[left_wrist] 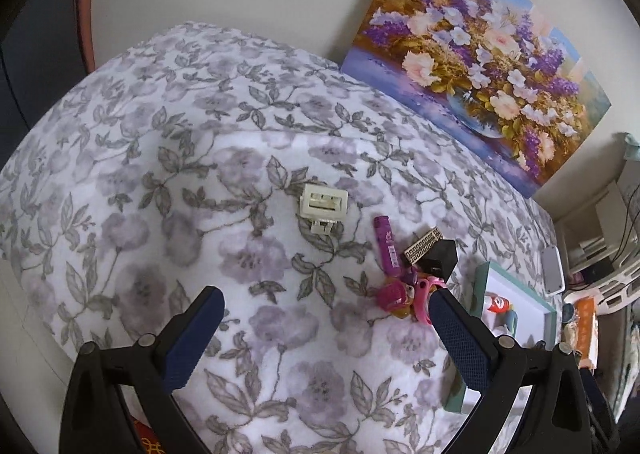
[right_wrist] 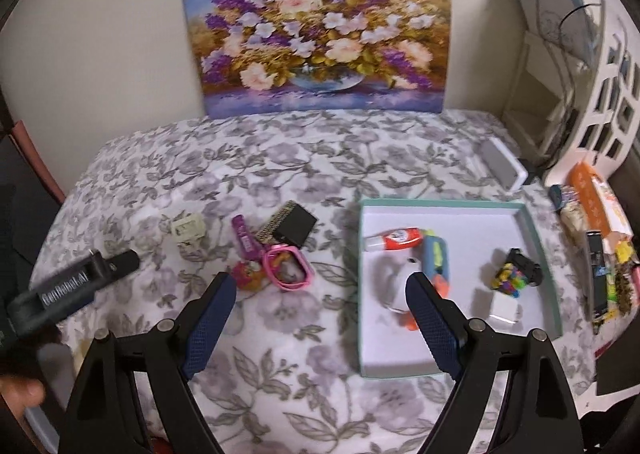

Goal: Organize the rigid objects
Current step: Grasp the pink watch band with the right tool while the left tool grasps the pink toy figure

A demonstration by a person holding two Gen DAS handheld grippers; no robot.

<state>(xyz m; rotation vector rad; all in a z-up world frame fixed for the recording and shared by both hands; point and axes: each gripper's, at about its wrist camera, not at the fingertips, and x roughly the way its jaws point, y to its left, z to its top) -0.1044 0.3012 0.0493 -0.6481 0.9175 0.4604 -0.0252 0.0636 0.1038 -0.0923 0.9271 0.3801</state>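
Nearby, flower painting, grey case, snack packets

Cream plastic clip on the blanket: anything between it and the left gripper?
Nothing visible. The cream plastic clip lies alone on the floral blanket, bare fabric between it and the open left gripper.

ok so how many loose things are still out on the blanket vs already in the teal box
On the floral blanket, outside the box: 5, from the cream plastic clip to the pink square-framed toy
In the shallow teal cardboard box: 5, including the orange-white tube
Total: 10
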